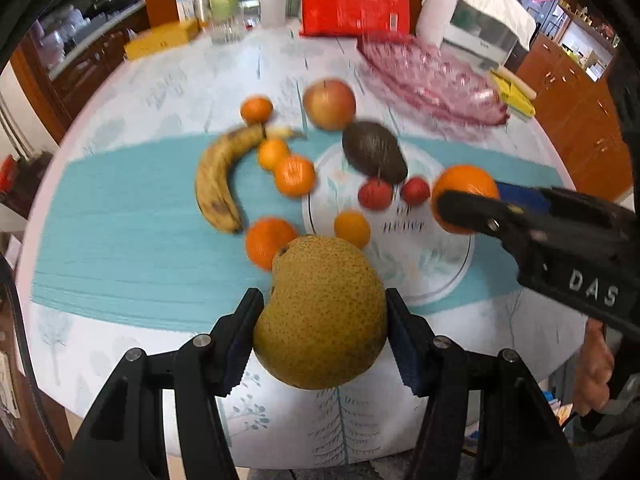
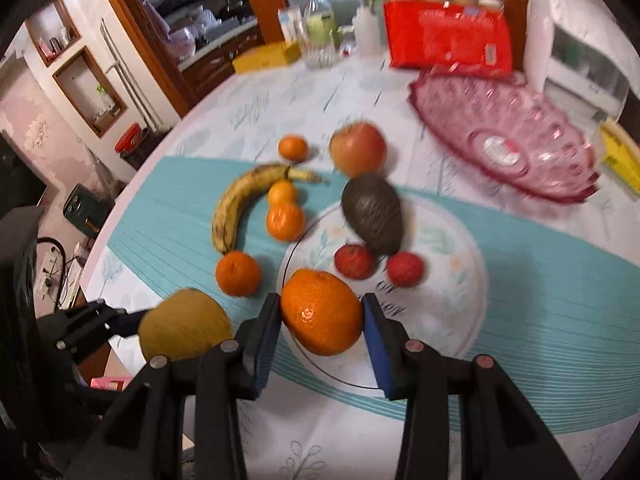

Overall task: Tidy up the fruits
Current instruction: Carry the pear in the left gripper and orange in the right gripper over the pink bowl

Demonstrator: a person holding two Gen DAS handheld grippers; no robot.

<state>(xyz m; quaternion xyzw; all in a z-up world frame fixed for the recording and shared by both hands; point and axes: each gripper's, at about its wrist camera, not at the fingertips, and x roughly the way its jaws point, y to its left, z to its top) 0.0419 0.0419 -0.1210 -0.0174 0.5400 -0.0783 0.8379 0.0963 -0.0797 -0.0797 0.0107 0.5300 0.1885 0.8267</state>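
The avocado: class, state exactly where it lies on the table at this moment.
In the right wrist view the avocado lies mid-table on the far rim of the white plate, just below the apple and above two small red fruits.

A: What's hidden in the left wrist view?

B: The pear (image 1: 320,312) covers part of the orange fruit (image 1: 266,242) behind it and the near rim of the plate (image 1: 452,276). The right hand-held gripper (image 1: 460,210) hides one side of the large orange (image 1: 464,184).

A: And blur?

B: The print on the red package (image 1: 354,6) can't be read, and the pink glass dish (image 2: 504,140) is smeared. In the right wrist view the far side of the pear (image 2: 184,324) is hidden.
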